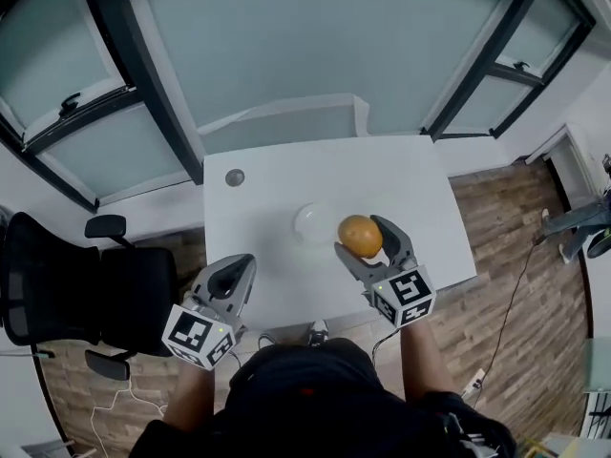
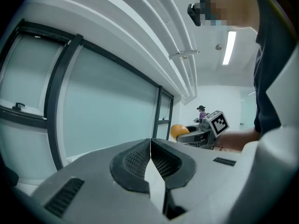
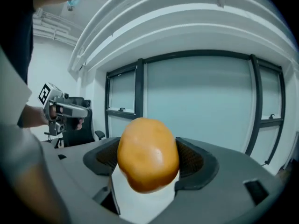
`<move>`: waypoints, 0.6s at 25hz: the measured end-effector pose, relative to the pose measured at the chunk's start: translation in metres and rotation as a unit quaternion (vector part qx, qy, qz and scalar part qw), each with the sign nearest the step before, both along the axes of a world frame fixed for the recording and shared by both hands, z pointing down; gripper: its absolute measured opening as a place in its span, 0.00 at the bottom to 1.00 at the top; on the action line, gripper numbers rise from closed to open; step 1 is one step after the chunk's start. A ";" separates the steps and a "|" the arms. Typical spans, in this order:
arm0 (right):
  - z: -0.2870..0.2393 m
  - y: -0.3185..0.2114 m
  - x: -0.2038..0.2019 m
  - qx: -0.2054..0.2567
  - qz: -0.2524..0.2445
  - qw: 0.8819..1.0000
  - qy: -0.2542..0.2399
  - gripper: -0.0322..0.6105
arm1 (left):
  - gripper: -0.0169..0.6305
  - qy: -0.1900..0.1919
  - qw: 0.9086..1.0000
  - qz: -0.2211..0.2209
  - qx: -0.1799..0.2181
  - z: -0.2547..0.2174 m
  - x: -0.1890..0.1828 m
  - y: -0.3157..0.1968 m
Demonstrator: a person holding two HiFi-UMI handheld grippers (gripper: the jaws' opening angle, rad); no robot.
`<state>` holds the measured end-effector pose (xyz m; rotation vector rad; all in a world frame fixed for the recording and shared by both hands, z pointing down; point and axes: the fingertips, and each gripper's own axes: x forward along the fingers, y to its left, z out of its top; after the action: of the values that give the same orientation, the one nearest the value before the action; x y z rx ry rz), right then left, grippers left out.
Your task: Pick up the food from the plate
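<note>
My right gripper (image 1: pixel 365 239) is shut on an orange-brown bun-like food (image 1: pixel 360 236), held above the white table (image 1: pixel 410 189) just right of a small white plate (image 1: pixel 311 222). The right gripper view shows the food (image 3: pixel 147 154) wedged between both jaws of the right gripper (image 3: pixel 148 164). My left gripper (image 1: pixel 242 271) is shut and holds nothing; it hovers over the table's front left edge. In the left gripper view its jaws (image 2: pixel 151 161) meet, and the food (image 2: pixel 178 130) shows far off in the other gripper.
A small round grey disc (image 1: pixel 235 177) lies at the table's back left. A black office chair (image 1: pixel 86 284) stands left of the table. Glass partitions with dark frames (image 1: pixel 143 74) run behind it. Wood floor (image 1: pixel 516 256) lies to the right.
</note>
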<state>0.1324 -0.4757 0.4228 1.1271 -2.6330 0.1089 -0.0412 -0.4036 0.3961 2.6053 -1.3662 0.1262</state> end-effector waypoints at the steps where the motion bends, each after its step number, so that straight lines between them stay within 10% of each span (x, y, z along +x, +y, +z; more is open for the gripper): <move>1: -0.013 0.006 0.003 0.011 0.011 1.000 -0.011 0.63 | 0.06 0.000 1.000 0.003 0.005 -0.005 0.001 0.000; 15: -0.095 0.055 0.038 0.114 0.088 0.988 -0.049 0.63 | 0.06 -0.011 0.994 0.076 0.073 -0.049 0.032 0.009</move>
<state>0.1700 -0.4209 0.3281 1.4638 -2.6782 -0.1074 -0.0088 -0.3948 0.3471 2.8377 -1.2251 0.0802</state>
